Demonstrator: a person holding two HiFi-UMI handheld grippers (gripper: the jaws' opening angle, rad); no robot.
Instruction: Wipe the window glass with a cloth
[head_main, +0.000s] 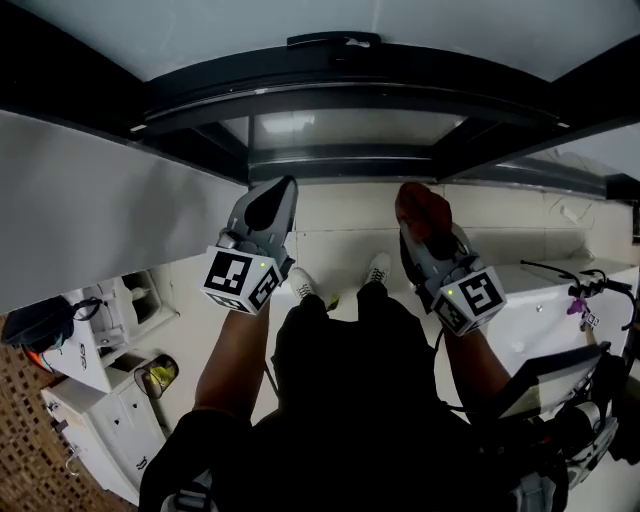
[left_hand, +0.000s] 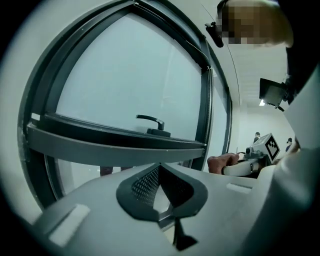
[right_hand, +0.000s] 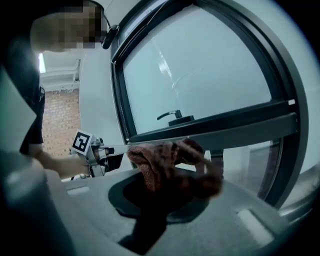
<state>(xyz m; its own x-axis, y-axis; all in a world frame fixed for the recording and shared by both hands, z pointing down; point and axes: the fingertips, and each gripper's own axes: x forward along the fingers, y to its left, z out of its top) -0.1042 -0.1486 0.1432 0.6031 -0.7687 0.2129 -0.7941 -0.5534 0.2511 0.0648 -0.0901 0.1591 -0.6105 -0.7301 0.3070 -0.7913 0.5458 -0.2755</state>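
Right claw (head_main: 422, 222) is clamped on the reddish cloth (right_hand: 167, 167), just short of the window frame (right_hand: 215, 130). Left claw (head_main: 272, 205), equally short of it, is closed on nothing. Inside the frame, the glass (right_hand: 200, 70) has no cloth on it; wiping seems not yet begun.

1. A white cabinet (head_main: 105, 415) stands at the lower left of the head view, and a small yellowish object (head_main: 155, 378) lies on its top.
2. A black bag (head_main: 35, 322) rests at the left edge, above the cabinet.
3. A brick wall (right_hand: 60, 117) shows at the left of the right gripper view.
4. A white table (head_main: 545, 310) stands on the right, with a small purple item (head_main: 577, 303) on it.
5. A dark screen (left_hand: 272, 91) hangs high on the right.
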